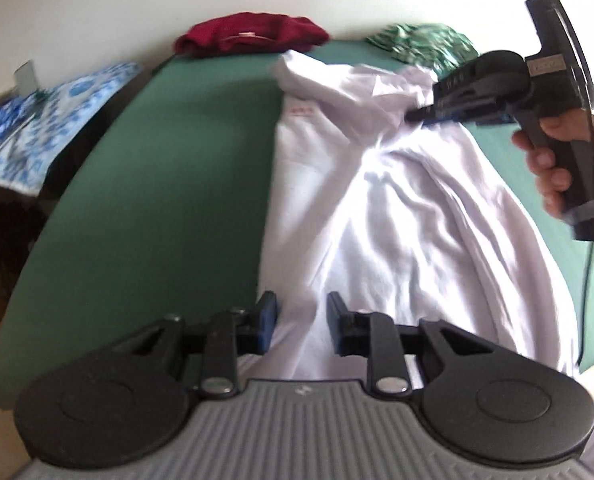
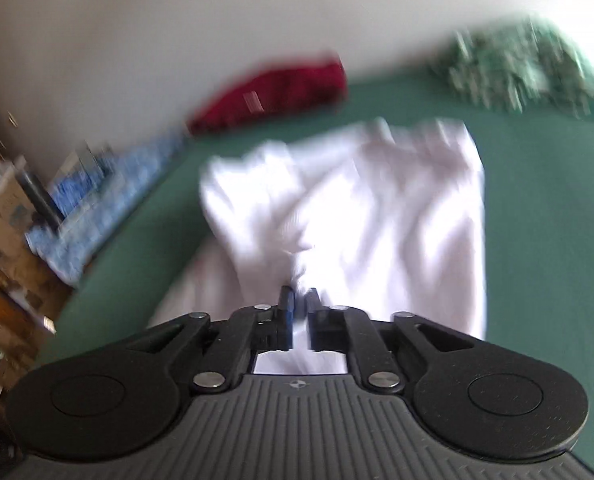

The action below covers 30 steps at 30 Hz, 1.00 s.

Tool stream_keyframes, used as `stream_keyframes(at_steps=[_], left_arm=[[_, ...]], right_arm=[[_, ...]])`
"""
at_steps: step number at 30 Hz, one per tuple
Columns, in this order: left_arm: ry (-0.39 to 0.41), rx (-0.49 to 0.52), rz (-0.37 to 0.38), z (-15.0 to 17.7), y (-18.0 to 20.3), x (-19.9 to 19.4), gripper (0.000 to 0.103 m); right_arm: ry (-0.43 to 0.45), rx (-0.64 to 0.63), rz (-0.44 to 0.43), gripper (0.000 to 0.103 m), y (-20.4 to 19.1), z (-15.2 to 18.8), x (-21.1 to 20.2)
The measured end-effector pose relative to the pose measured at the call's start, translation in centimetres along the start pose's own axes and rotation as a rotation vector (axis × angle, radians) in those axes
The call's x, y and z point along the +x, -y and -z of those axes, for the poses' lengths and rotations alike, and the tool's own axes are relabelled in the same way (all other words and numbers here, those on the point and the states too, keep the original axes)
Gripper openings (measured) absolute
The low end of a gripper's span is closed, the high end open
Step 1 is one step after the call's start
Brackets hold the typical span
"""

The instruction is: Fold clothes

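Shirt (image 1: pixel 397 200) in white sprawls down the middle of the green tabletop (image 1: pixel 157 160), long axis running from the near edge, under the left tool (image 1: pixel 301 322), away to the far end where the collar and a small red label sit. That axis is what the next fold turns on, I'd say: each hand has one end of it.

Left tool sits low over the near hem, jaws standing apart with white cloth showing in the gap; the blue pads do not look pressed onto the fabric, so I call it released, hovering right at the hem. Right tool (image 2: pixel 300 314), seen from its own camera, has its jaws drawn nearly together with a ridge of white cloth running up between them. Clenched on the shirt, it looks, though the blur keeps me from being certain how firm the bite is. From the left view, that same tool reaches in from the right side, its tip at the bunched fabric below the collar, with a person's hand (image 1: pixel 557 160) wrapped round the grip.

So the right hand is nearer the top half, the left nearer the bottom.

Off the shirt, well apart: a dark red garment (image 1: pixel 253 36) at the far edge, a green patterned garment (image 1: pixel 425 42) at the far right corner, and a blue floral cloth (image 1: pixel 57 108) beyond the left edge.
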<state>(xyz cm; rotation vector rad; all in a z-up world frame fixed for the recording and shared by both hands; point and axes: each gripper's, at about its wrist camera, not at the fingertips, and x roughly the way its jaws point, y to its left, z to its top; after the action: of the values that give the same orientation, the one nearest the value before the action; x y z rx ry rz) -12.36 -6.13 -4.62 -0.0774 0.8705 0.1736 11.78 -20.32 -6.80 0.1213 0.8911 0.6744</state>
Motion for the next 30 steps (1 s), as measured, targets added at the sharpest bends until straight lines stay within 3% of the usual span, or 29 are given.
stream_keyframes(at_steps=[1, 3, 5, 9, 13, 15, 16, 17, 19, 22, 25, 27, 30], left_arm=[[-0.007, 0.021, -0.008, 0.1, 0.2, 0.1, 0.031], [-0.008, 0.02, -0.009, -0.1, 0.0, 0.0, 0.042], [-0.001, 0.019, -0.005, -0.5, -0.3, -0.1, 0.047], [0.013, 0.038, 0.005, -1.7, 0.2, 0.0, 0.048], [0.037, 0.067, 0.019, -2.8, 1.7, 0.2, 0.057], [0.036, 0.082, 0.02, -3.2, 2.5, 0.7, 0.064], [0.031, 0.088, 0.016, -3.3, 2.9, 0.9, 0.064], [0.025, 0.091, 0.013, -3.4, 3.2, 1.1, 0.065], [0.018, 0.091, 0.021, -3.6, 3.6, 1.5, 0.065], [0.015, 0.097, 0.033, -3.9, 4.0, 2.1, 0.065], [0.021, 0.105, 0.042, -4.7, 4.3, 2.7, 0.067], [0.033, 0.108, 0.042, -5.5, 4.3, 3.2, 0.072], [0.055, 0.114, 0.059, -7.2, 4.5, 3.9, 0.076]], right_arm=[[-0.01, 0.015, 0.007, 0.024, 0.4, 0.1, 0.0], [0.075, 0.018, 0.018, 0.031, 0.6, -0.5, -1.0], [0.147, 0.015, 0.027, 0.046, 0.7, -1.5, -1.5], [0.192, -0.034, 0.036, 0.046, 0.5, -5.9, 1.7], [0.156, -0.05, 0.043, 0.046, 1.4, -9.0, 7.0], [0.123, -0.045, 0.01, 0.036, 2.2, -9.7, 8.9], [0.11, -0.051, 0.004, 0.012, 2.2, -9.8, 9.4], [0.111, -0.065, 0.017, 0.002, 2.1, -9.9, 9.4], [0.157, -0.058, 0.0, 0.002, 2.3, -9.8, 8.2], [0.256, 0.051, -0.021, 0.002, 4.1, -9.4, 5.2], [0.243, 0.042, 0.059, 0.003, 5.6, -8.8, 3.8], [0.204, -0.064, 0.131, 0.007, 5.4, -8.5, 3.5], [0.281, -0.182, 0.133, 0.039, 3.9, -8.9, 1.9]])
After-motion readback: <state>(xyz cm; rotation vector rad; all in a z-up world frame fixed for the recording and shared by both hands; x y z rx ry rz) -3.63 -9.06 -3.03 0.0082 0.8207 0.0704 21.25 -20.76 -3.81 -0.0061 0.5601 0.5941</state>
